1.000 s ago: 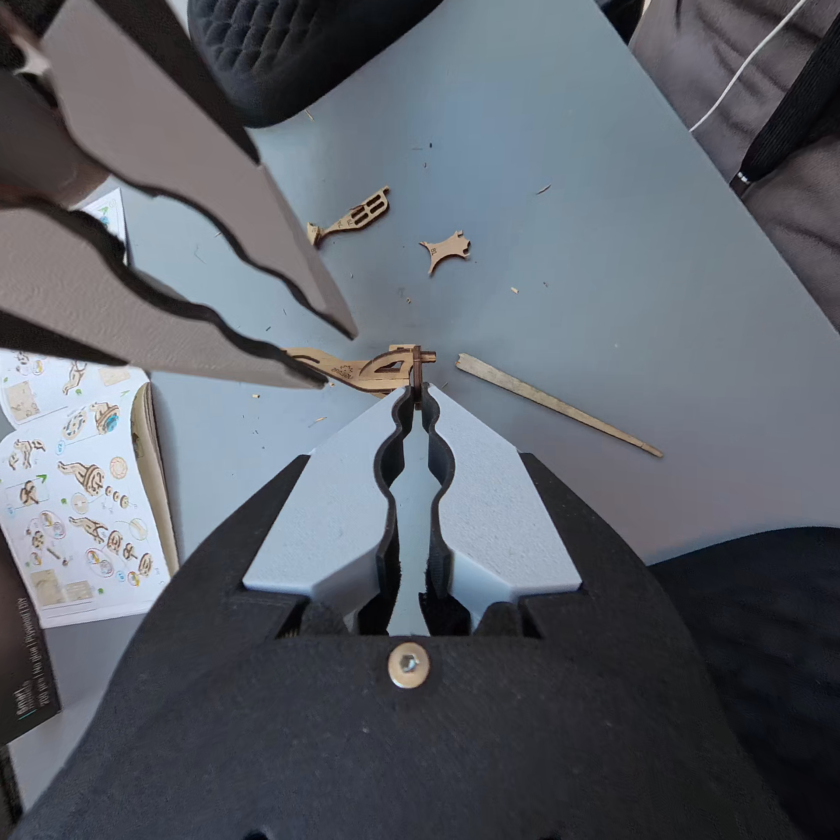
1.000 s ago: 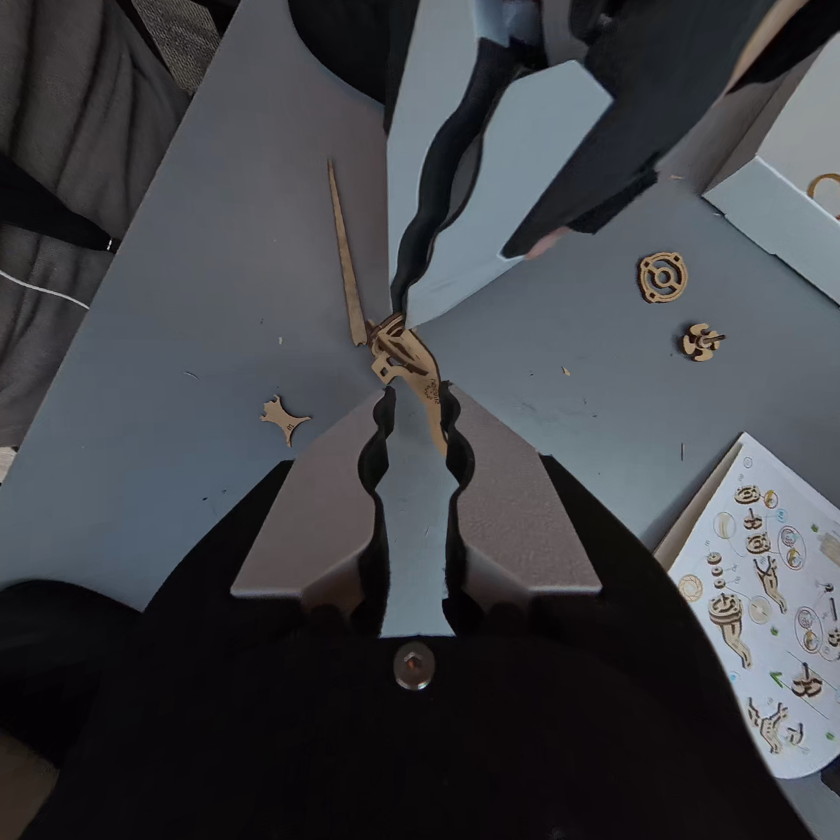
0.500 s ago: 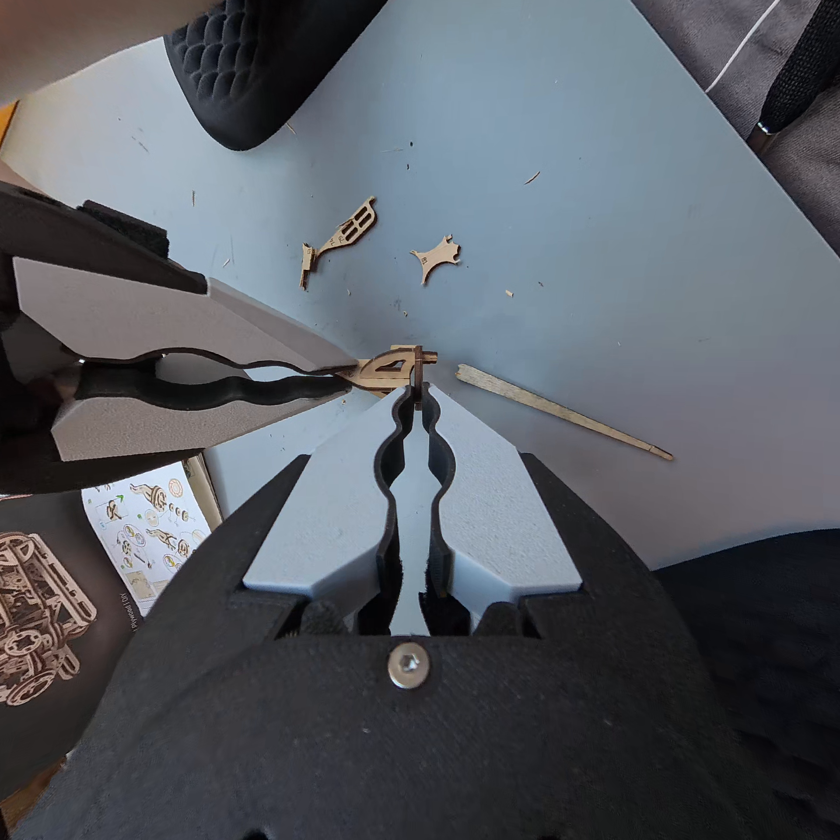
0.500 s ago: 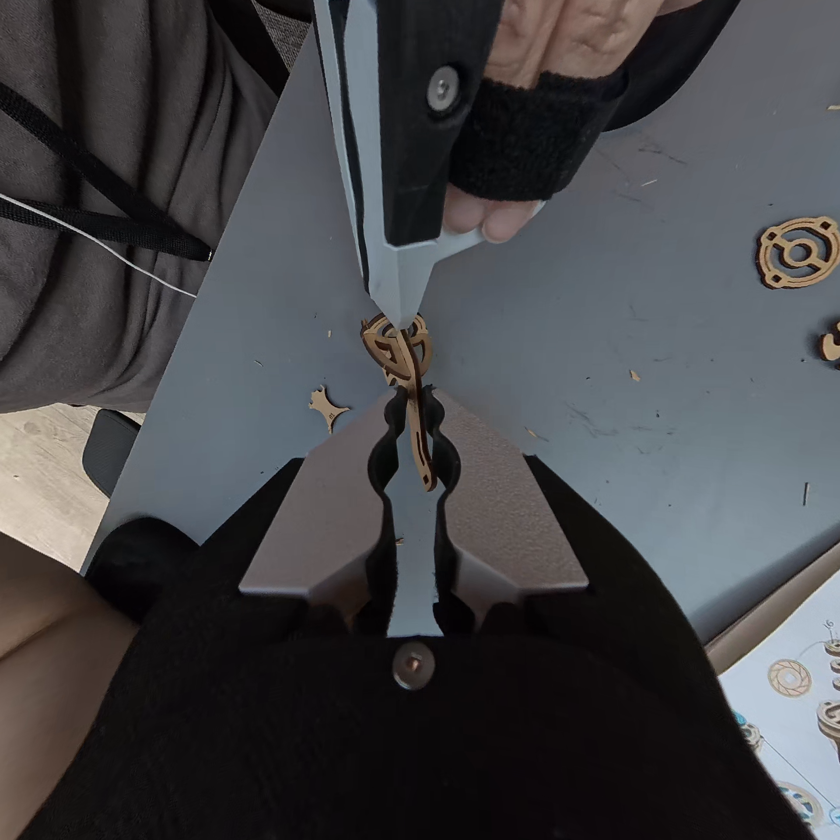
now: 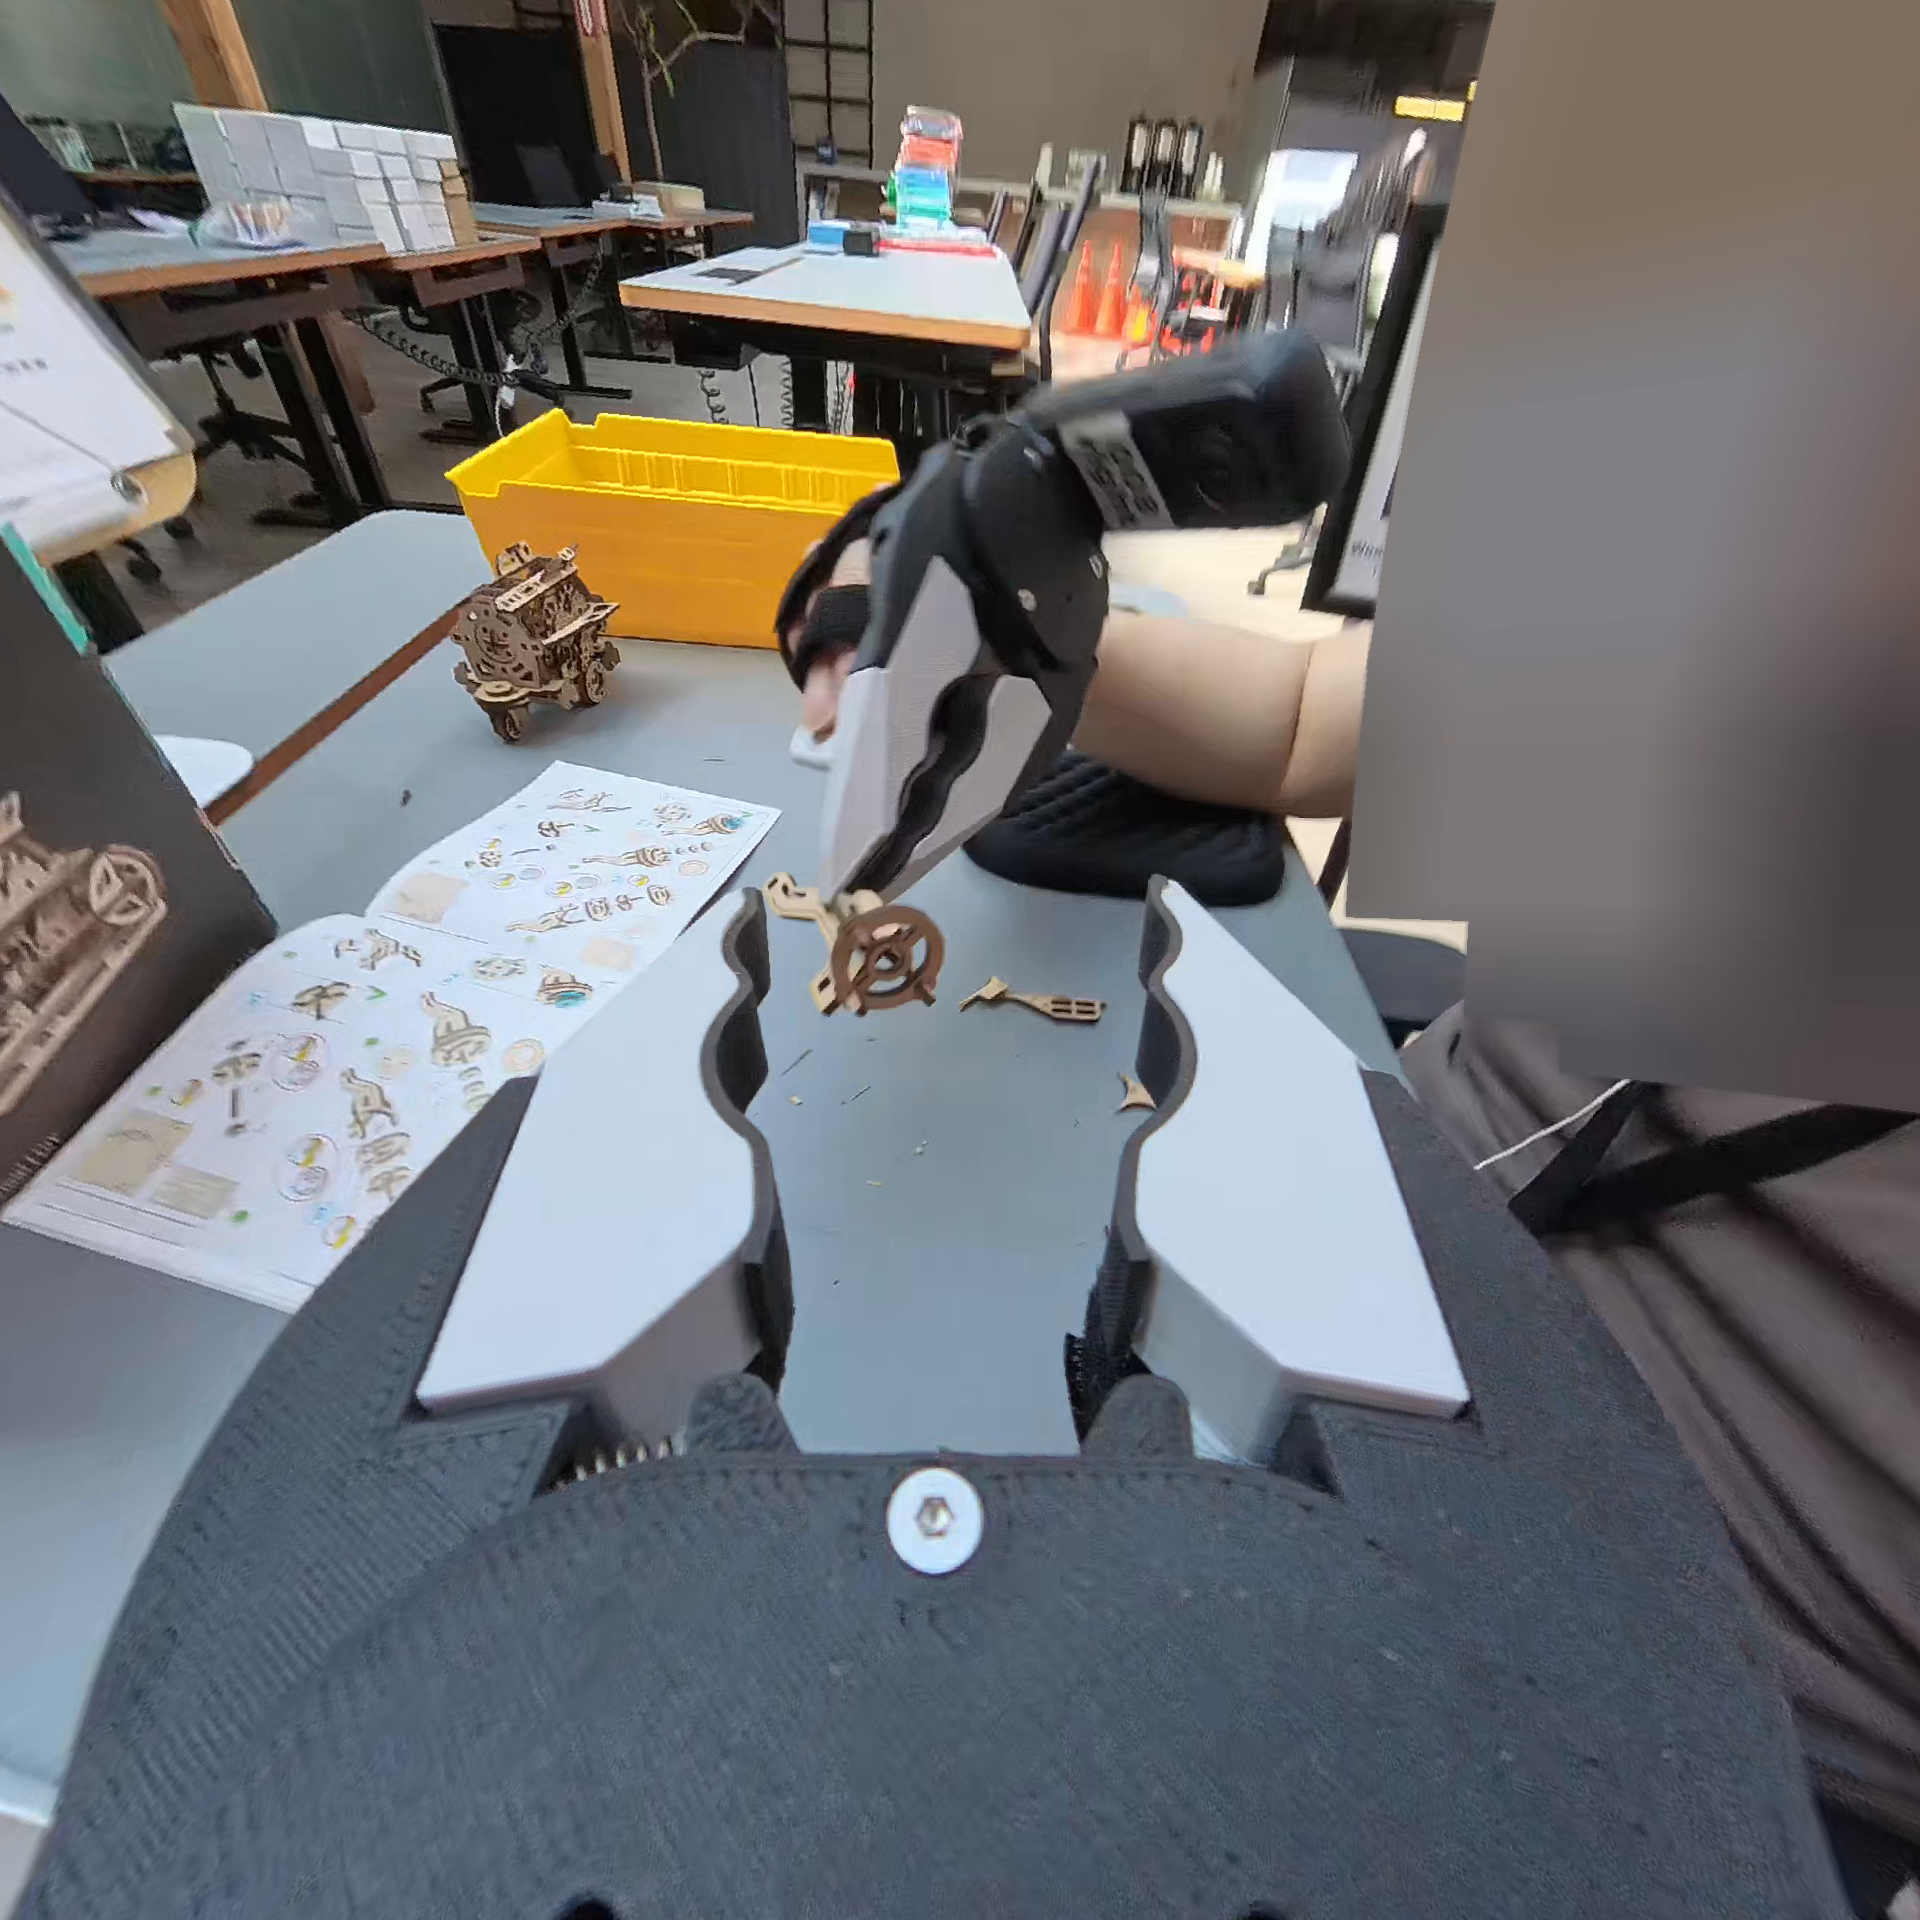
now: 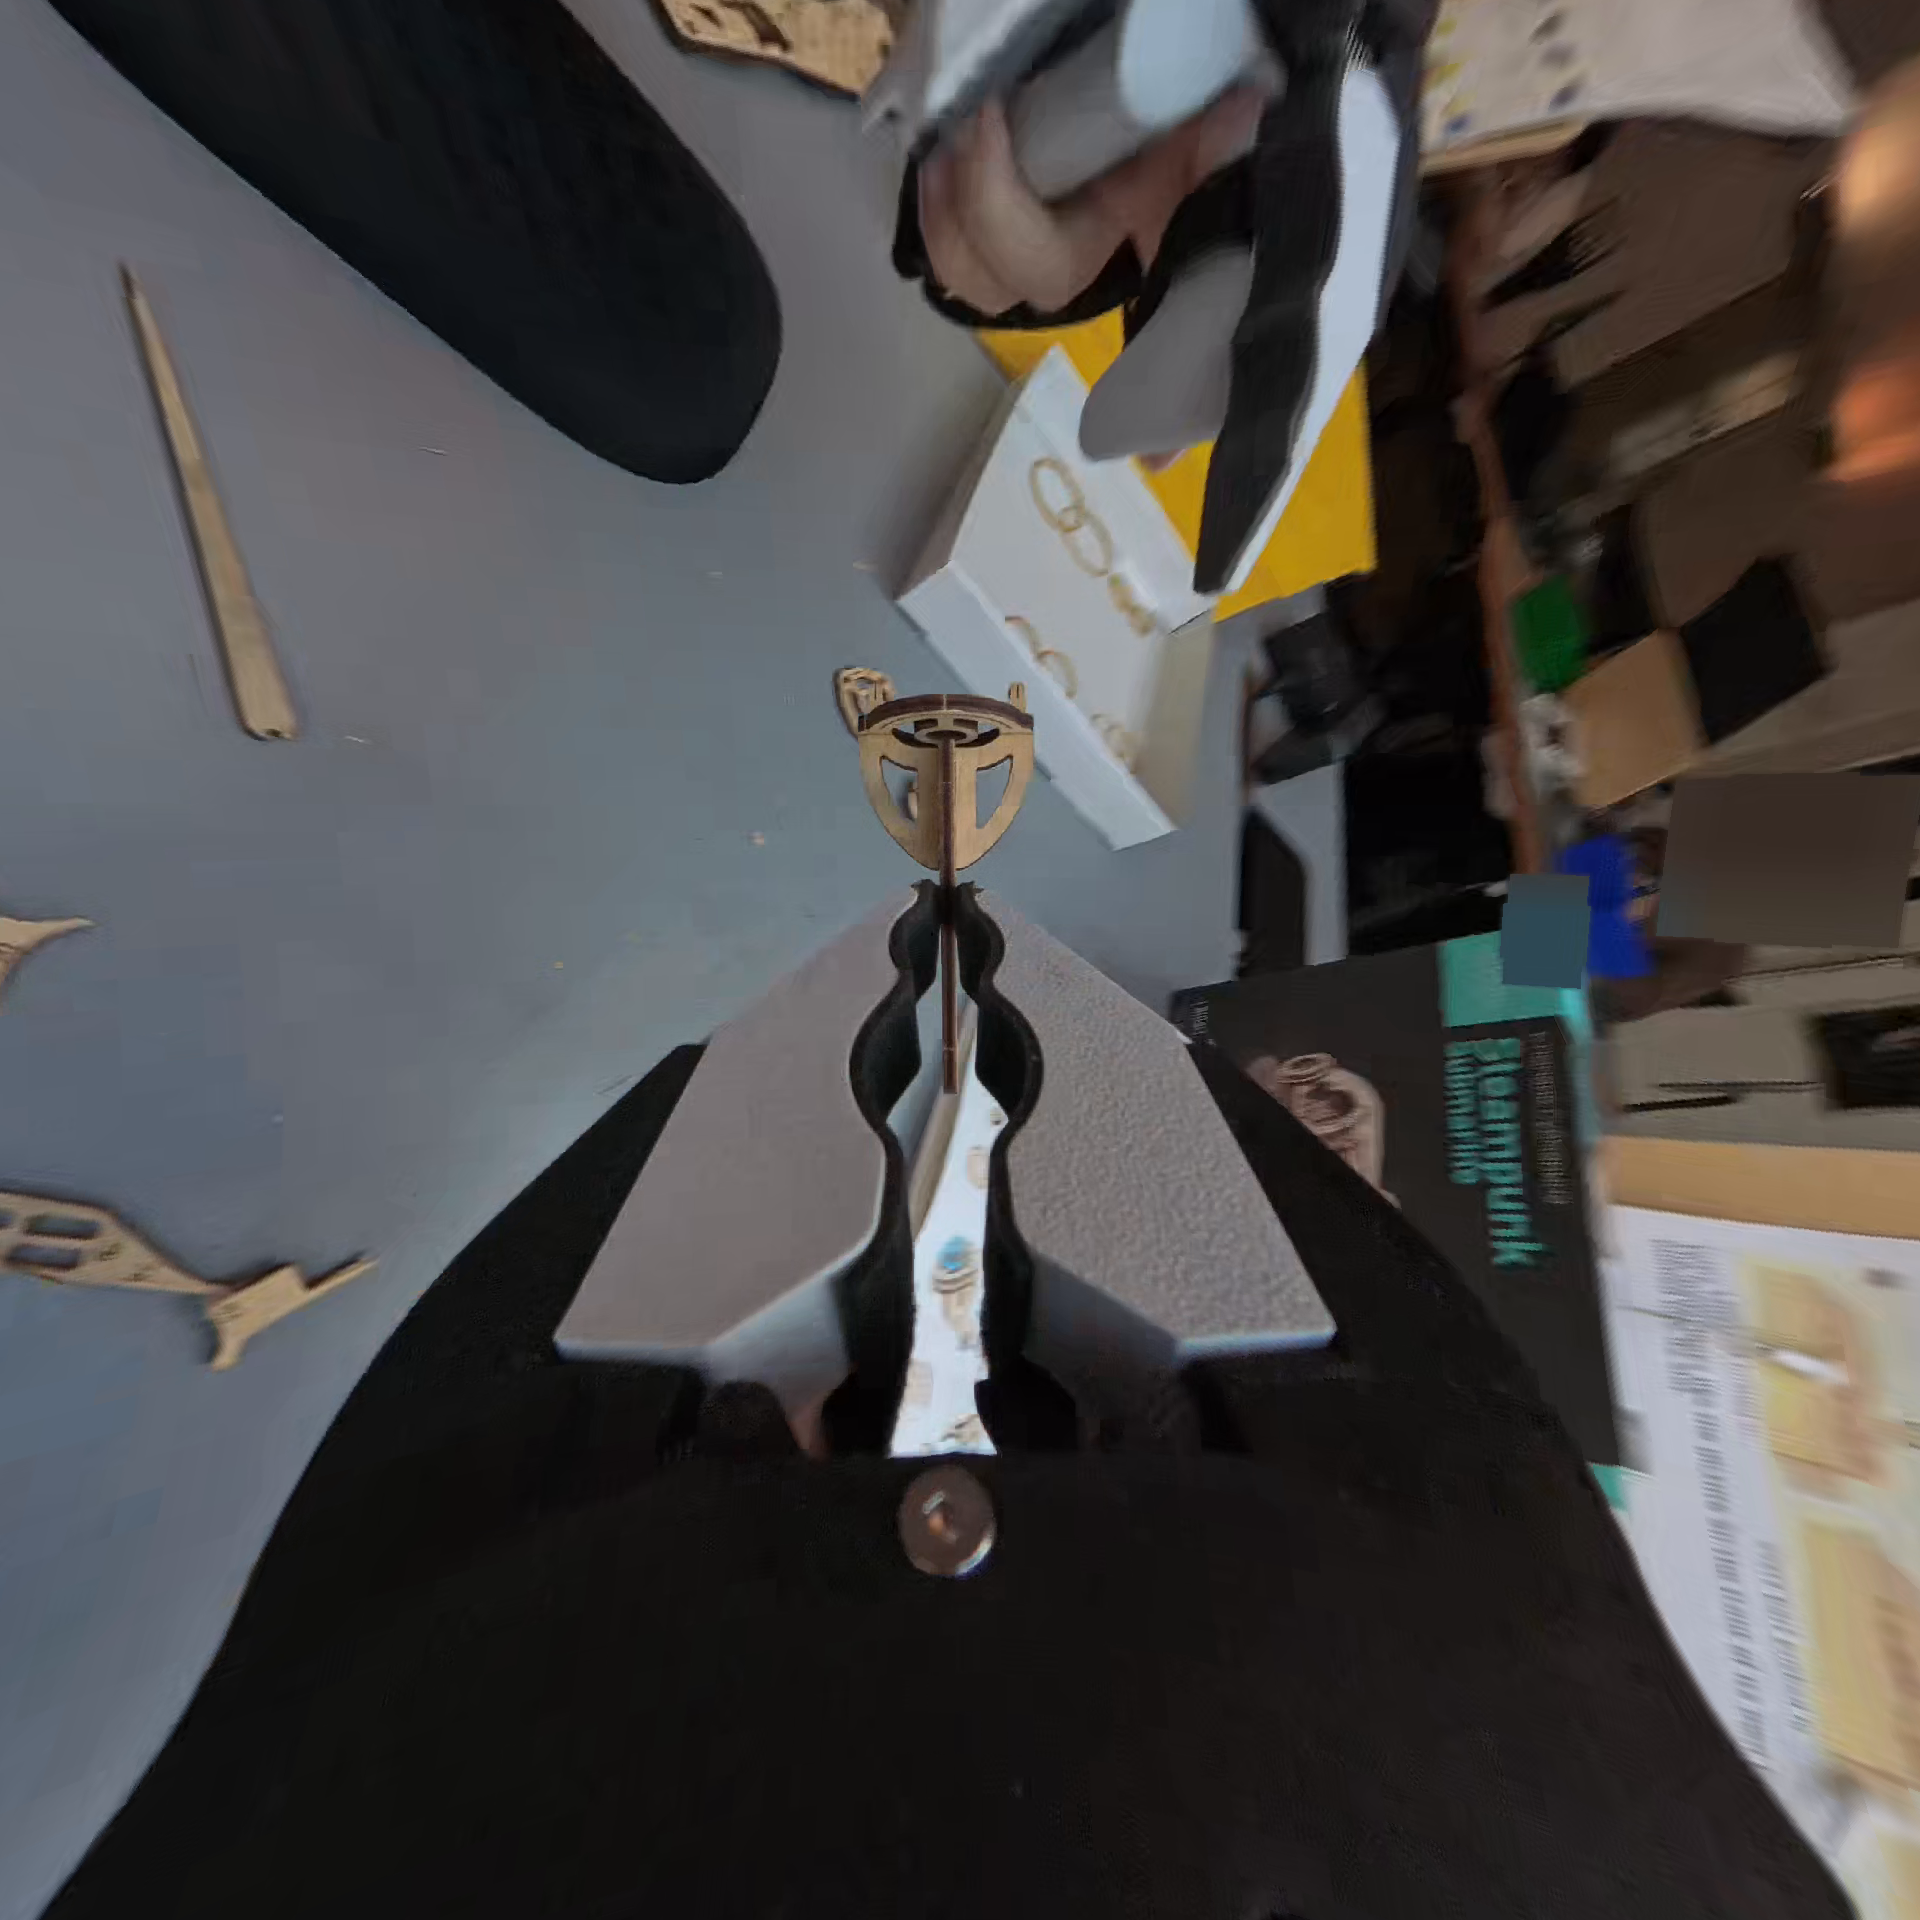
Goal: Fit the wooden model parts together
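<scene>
The left gripper (image 5: 951, 935) is held low and nearly level over the grey table (image 5: 935, 1195), its two white fingers (image 5: 613, 1174) spread wide apart with nothing between them. The right gripper (image 6: 945, 888) is angled steeply downward from above, gripped by a bare hand (image 5: 831, 644) in a black fingerless glove, with the forearm (image 5: 1195, 717) reaching in from the right. Its jaws are pressed together on the thin stem of the wooden assembly (image 6: 943, 774), which is held clear of the tabletop.

The table is dusted with small wood chips. An open instruction booklet (image 5: 416, 1029) is spread on it to the left, beside a dark product box (image 5: 94, 935). A finished wooden model (image 5: 535, 639) is seen farther back, just in front of a yellow bin (image 5: 675, 520). A black padded rest (image 5: 1122, 842) lies near the forearm. Loose pieces are scattered about: a slotted flat piece (image 5: 1039, 1003), a small curved scrap (image 5: 1135, 1093), and a long tapered wooden strip (image 6: 208, 520). A white tray (image 6: 1039, 623) holding ring-shaped parts sits beyond the assembly. Behind, an open workroom with desks, chairs and stacked boxes is visible.

The assembly is made of pale laser-cut plywood with dark burnt edges. A round spoked disc (image 5: 886, 956) is seated crosswise on a flat curved arm (image 5: 795, 899), and only the arm's narrow end is clamped.
</scene>
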